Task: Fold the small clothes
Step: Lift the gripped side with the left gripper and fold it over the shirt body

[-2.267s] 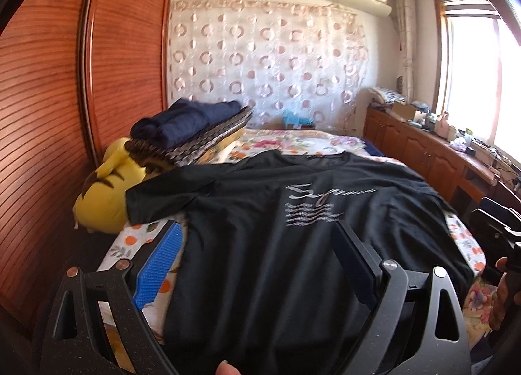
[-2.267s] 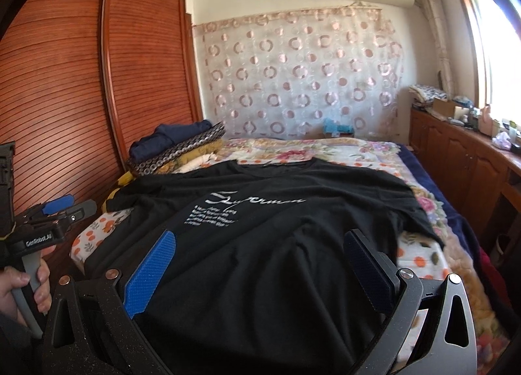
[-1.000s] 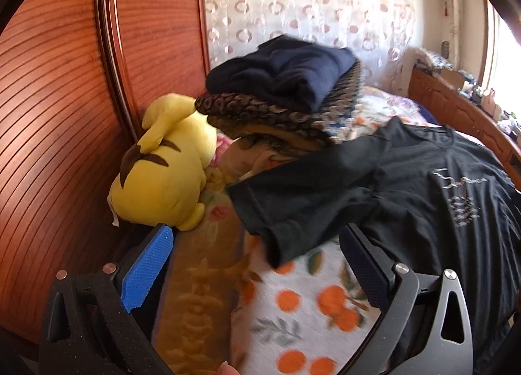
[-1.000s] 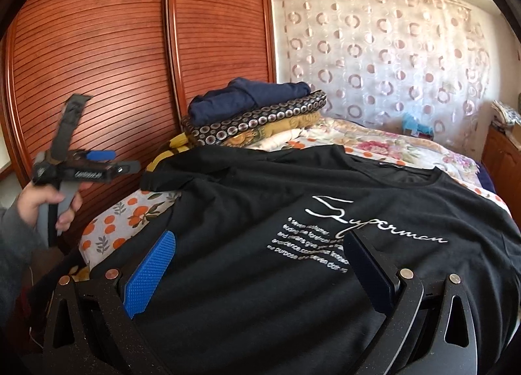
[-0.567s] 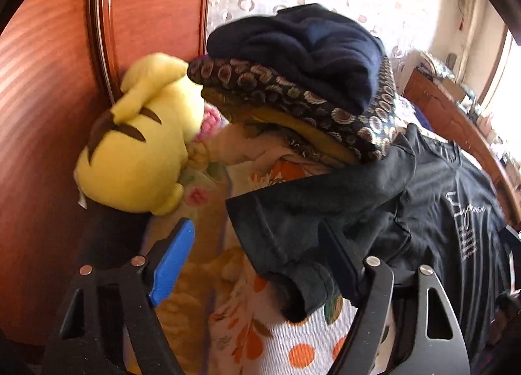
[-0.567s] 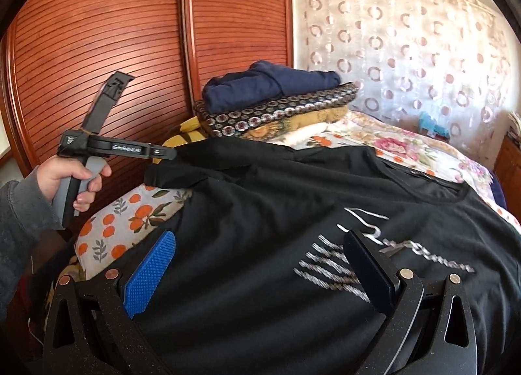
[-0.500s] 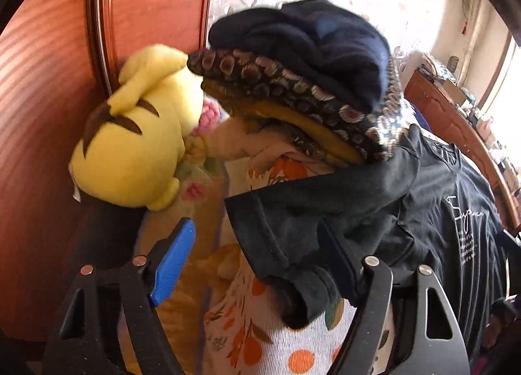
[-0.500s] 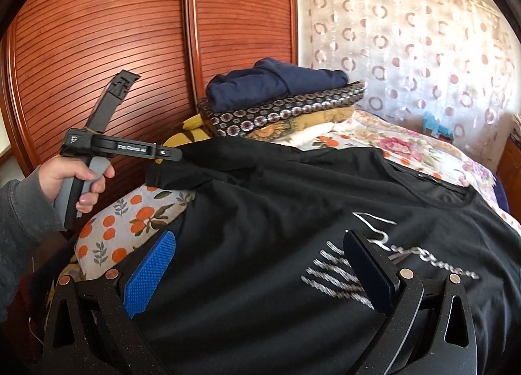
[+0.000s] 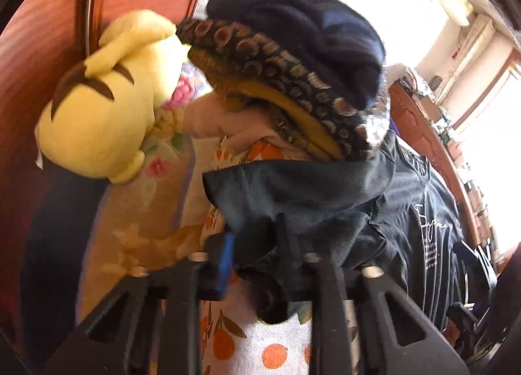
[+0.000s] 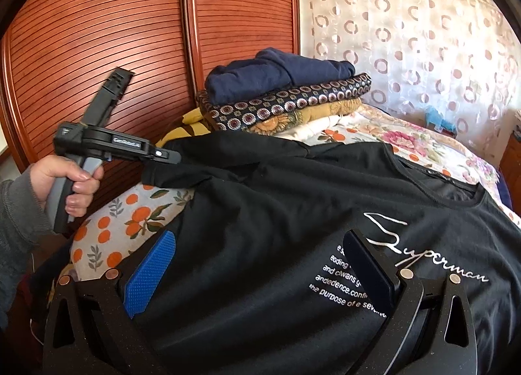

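A black T-shirt [image 10: 293,205] with white lettering lies spread face up on the bed. In the left wrist view its left sleeve [image 9: 293,186] is bunched between the fingers of my left gripper [image 9: 255,238], whose jaws are closing and pinch the sleeve's hem. The right wrist view shows that same left gripper [image 10: 172,156], held by a hand in a grey sleeve, gripping the sleeve tip [image 10: 182,176] and lifting it a little. My right gripper [image 10: 257,244] hovers open over the shirt's chest, with nothing between its pads.
A stack of folded clothes [image 10: 280,94] sits at the head of the bed beside a yellow plush toy [image 9: 104,108]. Slatted wooden wardrobe doors [image 10: 114,33] stand close on the left. The orange-print sheet [image 10: 130,212] shows under the sleeve. A wooden cabinet [image 9: 420,134] lines the right wall.
My left gripper came down onto the sleeve and its jaws went from wide open to pinched on the hem. The right gripper shifted sideways over the shirt and stayed open.
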The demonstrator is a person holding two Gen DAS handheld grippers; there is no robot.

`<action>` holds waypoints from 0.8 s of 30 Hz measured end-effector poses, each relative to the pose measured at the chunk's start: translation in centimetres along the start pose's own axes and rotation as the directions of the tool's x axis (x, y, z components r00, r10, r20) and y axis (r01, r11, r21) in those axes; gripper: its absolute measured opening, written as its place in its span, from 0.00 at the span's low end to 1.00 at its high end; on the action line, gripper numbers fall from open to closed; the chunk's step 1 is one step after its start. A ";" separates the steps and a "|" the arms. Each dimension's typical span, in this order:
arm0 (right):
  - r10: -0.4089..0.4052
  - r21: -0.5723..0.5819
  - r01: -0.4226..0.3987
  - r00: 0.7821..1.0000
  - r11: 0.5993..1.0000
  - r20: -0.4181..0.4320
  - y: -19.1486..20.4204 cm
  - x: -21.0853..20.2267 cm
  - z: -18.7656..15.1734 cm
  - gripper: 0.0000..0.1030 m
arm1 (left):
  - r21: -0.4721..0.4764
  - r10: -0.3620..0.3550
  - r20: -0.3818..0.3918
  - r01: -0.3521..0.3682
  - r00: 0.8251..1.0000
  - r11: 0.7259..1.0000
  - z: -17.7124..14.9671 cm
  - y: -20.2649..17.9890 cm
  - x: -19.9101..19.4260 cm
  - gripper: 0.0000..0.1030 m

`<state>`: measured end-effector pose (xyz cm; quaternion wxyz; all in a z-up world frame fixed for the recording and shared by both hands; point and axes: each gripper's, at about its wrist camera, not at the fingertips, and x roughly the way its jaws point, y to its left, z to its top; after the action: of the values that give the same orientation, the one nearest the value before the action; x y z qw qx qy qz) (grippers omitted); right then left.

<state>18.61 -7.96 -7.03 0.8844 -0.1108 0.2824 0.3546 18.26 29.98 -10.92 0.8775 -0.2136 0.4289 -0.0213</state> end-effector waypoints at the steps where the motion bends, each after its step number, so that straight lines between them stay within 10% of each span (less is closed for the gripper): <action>1: -0.001 0.004 0.001 1.000 1.000 -0.001 0.0 0.0 -0.1 1.00 | 0.011 0.000 0.006 0.000 1.000 1.000 0.1 -0.4 -0.4 0.10; 10: -0.011 0.058 0.012 1.000 0.998 -0.014 -1.1 0.0 -0.4 1.00 | 0.223 -0.064 0.118 0.036 0.991 0.974 0.0 -9.1 -5.8 0.05; 24: -0.158 0.173 0.154 0.987 0.973 0.011 -6.9 -4.8 -3.1 1.00 | 0.460 -0.203 0.005 0.178 0.979 0.870 -1.7 -22.2 -4.5 0.05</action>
<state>19.26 -16.90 -6.85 0.9192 -0.0516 0.2912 0.2598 17.36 10.24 0.28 0.9077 -0.0429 0.3652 -0.2021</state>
